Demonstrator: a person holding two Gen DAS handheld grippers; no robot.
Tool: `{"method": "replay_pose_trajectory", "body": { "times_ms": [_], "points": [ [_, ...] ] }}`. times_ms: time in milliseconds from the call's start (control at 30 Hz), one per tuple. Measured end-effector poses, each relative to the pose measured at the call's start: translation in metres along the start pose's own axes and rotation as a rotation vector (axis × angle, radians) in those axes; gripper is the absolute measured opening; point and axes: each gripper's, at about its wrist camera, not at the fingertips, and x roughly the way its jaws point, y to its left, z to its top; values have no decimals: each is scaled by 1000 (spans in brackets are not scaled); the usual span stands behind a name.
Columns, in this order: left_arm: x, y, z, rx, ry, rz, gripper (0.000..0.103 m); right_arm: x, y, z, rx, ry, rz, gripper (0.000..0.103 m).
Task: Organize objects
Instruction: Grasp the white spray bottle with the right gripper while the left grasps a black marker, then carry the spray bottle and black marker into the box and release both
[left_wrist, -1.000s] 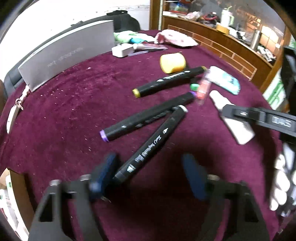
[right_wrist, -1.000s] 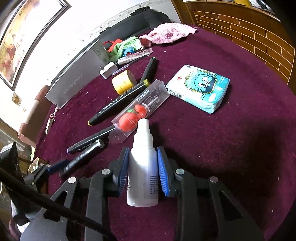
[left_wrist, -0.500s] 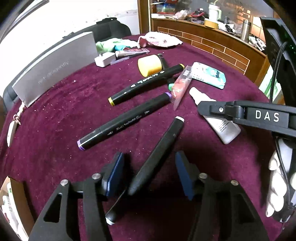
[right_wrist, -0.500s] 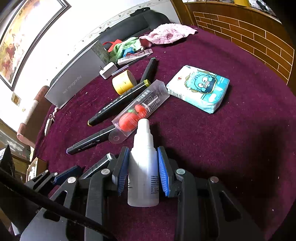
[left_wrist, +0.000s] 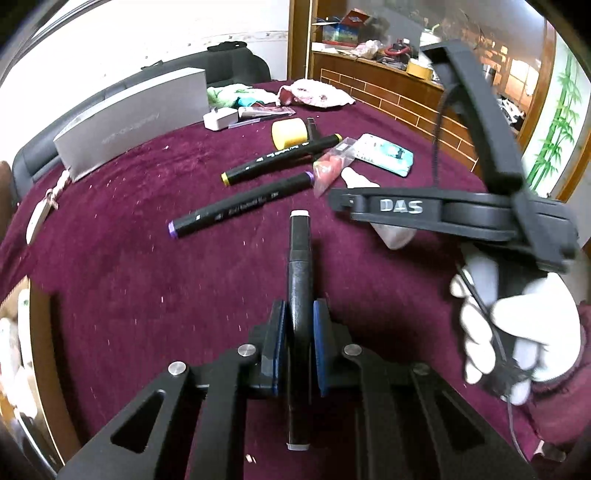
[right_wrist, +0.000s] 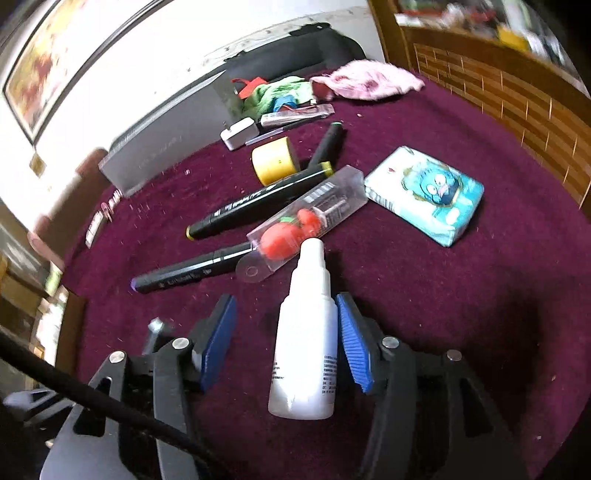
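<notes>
A round desk draped in maroon velvet cloth carries everything. A grey oblong cardboard box stands near its far edge. The left claw has just closed and clamps a black white-capped marker lengthwise between its blue pads. The right claw has just opened; the white plastic spray bottle lies between its jaws, touching only the right-side pad, beside two more black markers.
</notes>
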Motion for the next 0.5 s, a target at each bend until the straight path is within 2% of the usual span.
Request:
{"method": "replay_pose_trajectory", "body": {
  "times_ms": [33, 100, 133, 300, 500],
  "points": [
    [-2, 1, -3, -24, 0, 0, 11, 1, 4, -1, -24, -2, -21, 53],
    [-6, 7, -9, -81, -8, -25, 11, 1, 8, -4, -55, -4, -74, 42],
    [-10, 8, -13, -104, -14, -35, 11, 0, 8, -5, -60, -6, -100, 28],
    [-36, 14, -29, -177, -72, -56, 11, -2, 3, -4, -51, -2, -95, 27],
    [-77, 21, -46, -206, -150, -57, 12, -24, -4, -10, 33, 30, 37, 27]
  ]
}}
